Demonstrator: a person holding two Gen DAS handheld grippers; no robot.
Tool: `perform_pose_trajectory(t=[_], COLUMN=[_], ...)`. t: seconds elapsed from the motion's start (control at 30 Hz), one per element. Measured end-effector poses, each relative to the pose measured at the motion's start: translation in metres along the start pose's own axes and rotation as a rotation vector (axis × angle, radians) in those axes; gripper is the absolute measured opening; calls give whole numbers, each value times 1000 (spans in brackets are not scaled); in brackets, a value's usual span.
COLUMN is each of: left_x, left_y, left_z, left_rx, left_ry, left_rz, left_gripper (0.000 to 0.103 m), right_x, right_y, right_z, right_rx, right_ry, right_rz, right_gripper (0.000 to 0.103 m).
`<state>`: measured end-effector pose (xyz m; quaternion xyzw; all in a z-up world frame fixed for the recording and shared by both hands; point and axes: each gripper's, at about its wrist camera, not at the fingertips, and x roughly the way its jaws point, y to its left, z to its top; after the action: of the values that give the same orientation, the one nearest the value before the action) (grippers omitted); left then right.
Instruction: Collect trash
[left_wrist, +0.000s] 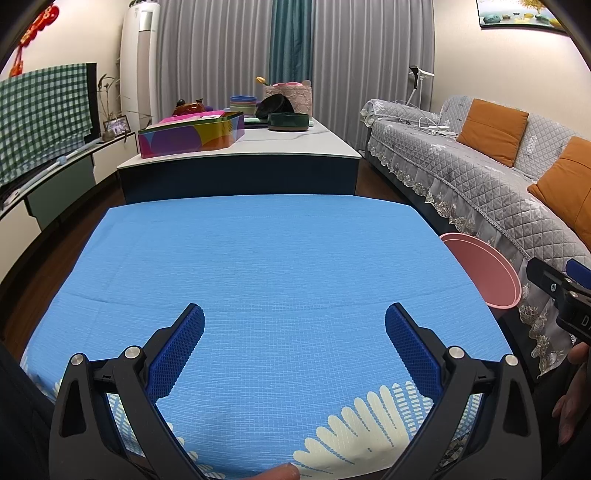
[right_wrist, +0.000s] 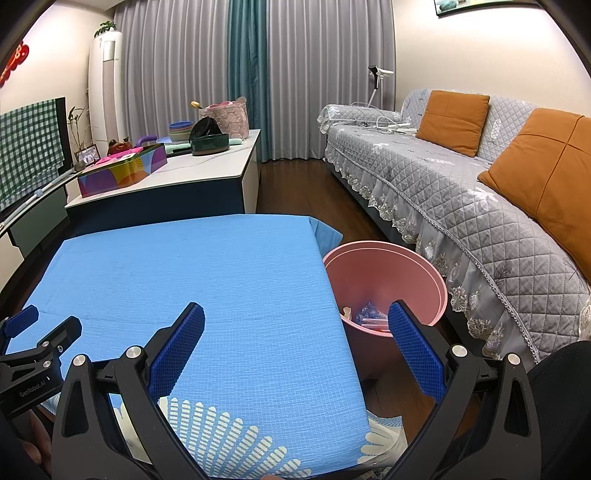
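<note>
Two black two-finger grippers with blue ribbed pads are on my screens, both spread wide with nothing between their fingers. My left gripper (left_wrist: 294, 325) hovers over the blue woven tablecloth (left_wrist: 258, 266), which carries a white feather-like print along its near edge. My right gripper (right_wrist: 296, 325) straddles the table's right edge: its left finger is over the cloth, its right finger over the round pink plastic bin (right_wrist: 384, 273).

Item: pink bin, standing on the dark wooden floor (right_wrist: 303, 181) just beside the table's right side, between table and sofa. Item: trash (right_wrist: 367, 314), crumpled clear wrappers and some red-and-white scraps, lying at the bottom of the bin; I cannot tell the pieces apart.

Item: long grey quilted sofa cover with lace trim (right_wrist: 461, 192), bearing orange square cushions (right_wrist: 452, 120). Item: white-topped low cabinet (left_wrist: 258, 147) beyond the table, holding a multicoloured rectangular box (left_wrist: 192, 134), a dark green round dish (left_wrist: 288, 121) and stacked bowls (left_wrist: 242, 102). Item: grey and teal curtains (left_wrist: 288, 48) at the back.
</note>
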<state>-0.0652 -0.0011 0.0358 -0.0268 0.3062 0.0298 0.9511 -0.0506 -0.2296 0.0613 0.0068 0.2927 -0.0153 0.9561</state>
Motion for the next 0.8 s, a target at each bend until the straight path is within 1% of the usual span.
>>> perform_pose_trajectory(t=[0.8], left_x=[1], left_y=[-2], left_z=[0], left_rx=[5], left_ry=[2], left_rz=[-3], left_gripper=[95], right_x=[-1], right_y=[0], right_z=[0], right_rx=[2], right_ry=[-1], right_rz=[0], right_gripper=[98])
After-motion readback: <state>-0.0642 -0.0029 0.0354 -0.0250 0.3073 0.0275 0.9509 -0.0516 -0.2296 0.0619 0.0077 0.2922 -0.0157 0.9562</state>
